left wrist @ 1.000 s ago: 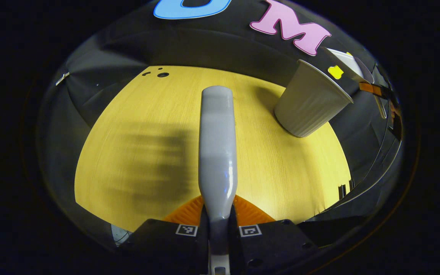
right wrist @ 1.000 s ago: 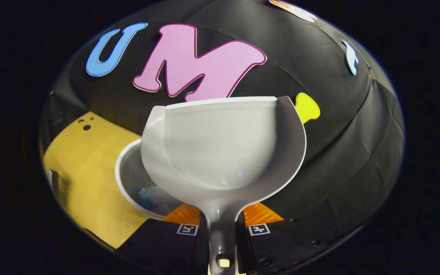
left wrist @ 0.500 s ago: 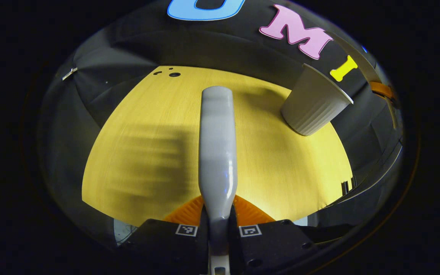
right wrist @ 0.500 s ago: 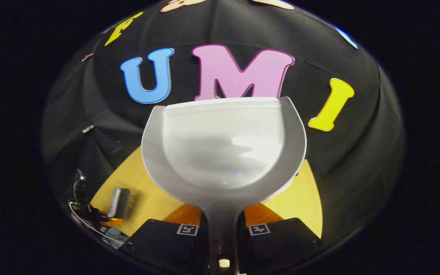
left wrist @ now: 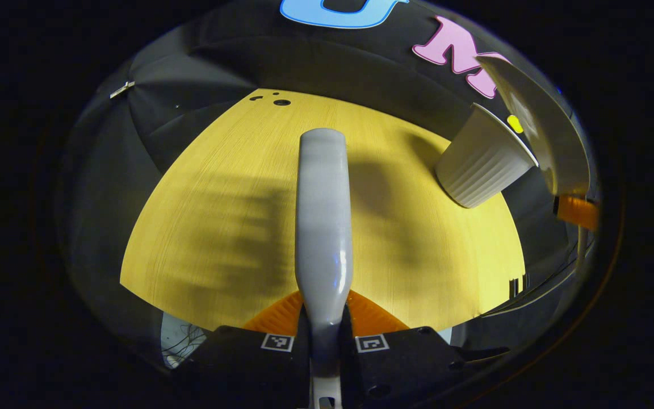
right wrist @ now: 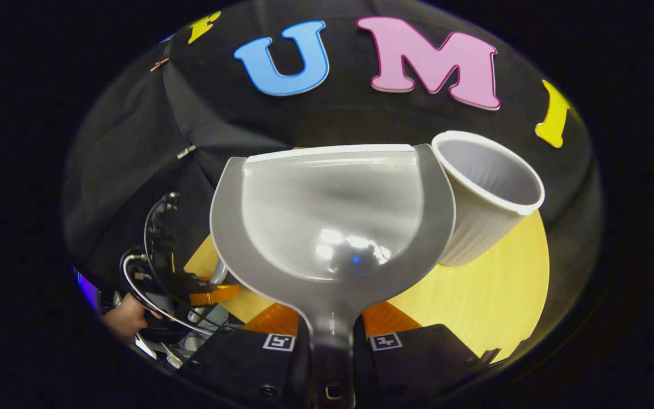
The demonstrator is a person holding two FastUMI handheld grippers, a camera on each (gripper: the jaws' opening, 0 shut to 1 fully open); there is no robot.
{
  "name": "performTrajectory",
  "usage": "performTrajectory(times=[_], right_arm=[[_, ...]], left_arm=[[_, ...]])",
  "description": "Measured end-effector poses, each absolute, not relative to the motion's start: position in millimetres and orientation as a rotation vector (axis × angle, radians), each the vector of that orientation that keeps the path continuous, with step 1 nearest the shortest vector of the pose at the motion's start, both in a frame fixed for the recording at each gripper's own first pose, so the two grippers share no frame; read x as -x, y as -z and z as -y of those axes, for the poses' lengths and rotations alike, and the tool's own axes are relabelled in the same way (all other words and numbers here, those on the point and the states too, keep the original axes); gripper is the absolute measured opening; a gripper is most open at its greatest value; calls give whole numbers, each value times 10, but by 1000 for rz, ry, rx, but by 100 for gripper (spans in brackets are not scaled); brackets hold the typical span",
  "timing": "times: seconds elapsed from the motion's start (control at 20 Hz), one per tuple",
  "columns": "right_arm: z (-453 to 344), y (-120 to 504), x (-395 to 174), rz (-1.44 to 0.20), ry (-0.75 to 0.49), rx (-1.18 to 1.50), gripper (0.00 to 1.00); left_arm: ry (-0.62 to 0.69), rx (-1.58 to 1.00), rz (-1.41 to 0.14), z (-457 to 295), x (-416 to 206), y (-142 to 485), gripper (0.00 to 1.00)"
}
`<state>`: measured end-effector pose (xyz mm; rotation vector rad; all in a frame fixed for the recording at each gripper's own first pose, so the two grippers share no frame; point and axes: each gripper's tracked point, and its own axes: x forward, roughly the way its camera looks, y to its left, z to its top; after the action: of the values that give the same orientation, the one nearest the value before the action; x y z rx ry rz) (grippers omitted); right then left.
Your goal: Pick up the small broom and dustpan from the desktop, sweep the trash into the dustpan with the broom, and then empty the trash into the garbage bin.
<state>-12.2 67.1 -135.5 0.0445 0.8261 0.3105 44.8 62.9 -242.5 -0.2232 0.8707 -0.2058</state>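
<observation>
The small grey broom (left wrist: 323, 227) points forward over the yellow desktop (left wrist: 236, 170), and my left gripper (left wrist: 325, 318) is shut on its handle. My right gripper (right wrist: 331, 326) is shut on the handle of the grey dustpan (right wrist: 332, 216), held above the desk with its scoop facing me; I see no trash in the scoop. The white ribbed garbage bin (right wrist: 489, 193) stands upright just right of the pan. In the left gripper view the bin (left wrist: 483, 165) is at the far right, with the dustpan (left wrist: 537, 130) beyond it.
A hand (right wrist: 125, 315) holding the left gripper and its cables (right wrist: 156, 267) sits low on the left of the right gripper view. The black cloth wall (left wrist: 315, 62) closes the desk's far side. The desk's right edge (left wrist: 517, 272) lies near the bin.
The dustpan has swung away from above the bin and tipped back; the bin now stands to its right. The broom's view has drifted left, so the bin sits farther right.
</observation>
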Motion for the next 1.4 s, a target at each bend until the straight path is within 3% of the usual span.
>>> performTrajectory(times=[0.35,0.4,0.45,0.5,0.55,0.7,0.85,1.15,1.2,1.25,1.3,1.4], right_arm=[[-613,2351,270,-1041,-257,-70,33],[-586,2496,286,-1066,-247,-75,33],[-555,2601,290,-1085,-238,-85,33],[-575,2699,251,-1104,-228,-94,33],[-548,2761,235,-1118,-217,-99,33],[-524,3050,84,-1138,-198,-98,33],[-504,3216,11,-1157,-177,-102,34],[-509,3348,-49,-1158,-151,-70,36],[-556,3337,-44,-1159,-159,-88,44],[-571,3309,-33,-1160,-160,-96,39],[-587,3326,-42,-1159,-165,-106,39],[-621,3281,-34,-1152,-175,-119,54]], left_arm=[[153,169,-956,-577,-550,2623,26],[148,161,-975,-564,-547,2656,29],[140,143,-997,-563,-558,2703,26],[130,119,-1020,-569,-561,2759,29],[122,93,-1042,-556,-571,2830,25],[119,33,-1100,-552,-608,2944,29],[129,-22,-1141,-560,-632,2945,23],[127,-148,-1164,-616,-691,2944,27],[127,-149,-1163,-606,-698,2948,28],[121,-146,-1160,-599,-705,2952,28],[121,-139,-1155,-578,-705,2943,29],[128,-117,-1137,-546,-715,2898,34]])
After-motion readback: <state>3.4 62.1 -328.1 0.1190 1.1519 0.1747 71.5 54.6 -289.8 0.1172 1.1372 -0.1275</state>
